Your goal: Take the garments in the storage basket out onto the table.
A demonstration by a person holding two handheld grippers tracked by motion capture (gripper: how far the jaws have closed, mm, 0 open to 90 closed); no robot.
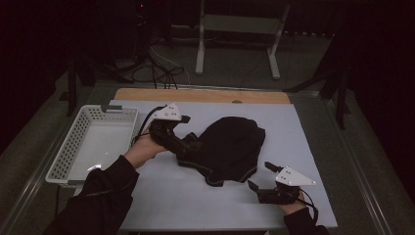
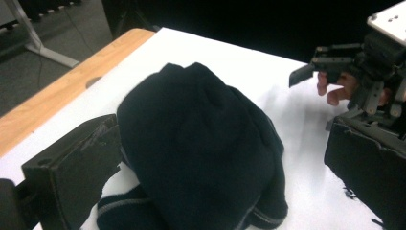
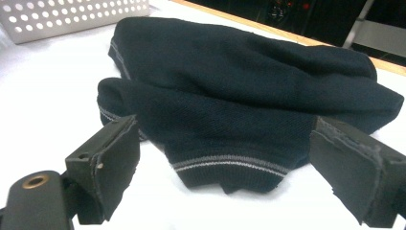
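A dark navy knit garment (image 1: 227, 149) with thin grey stripes at its hem lies in a heap on the white table cover (image 1: 161, 196). My left gripper (image 1: 190, 131) is at the heap's left edge, open. In the left gripper view (image 2: 220, 177) its wide jaws stand on either side of the garment (image 2: 206, 143). My right gripper (image 1: 259, 175) rests near the front right of the heap, open and apart from the cloth. In the right gripper view (image 3: 232, 177) its jaws frame the striped hem (image 3: 230, 163) just ahead with nothing between them.
An empty white perforated basket (image 1: 63, 156) stands at the table's left edge; its wall (image 3: 72, 14) shows in the right gripper view. A wooden strip (image 1: 200, 94) runs along the far edge. Beyond are a white metal stand (image 1: 240, 24) and floor cables (image 1: 156, 68).
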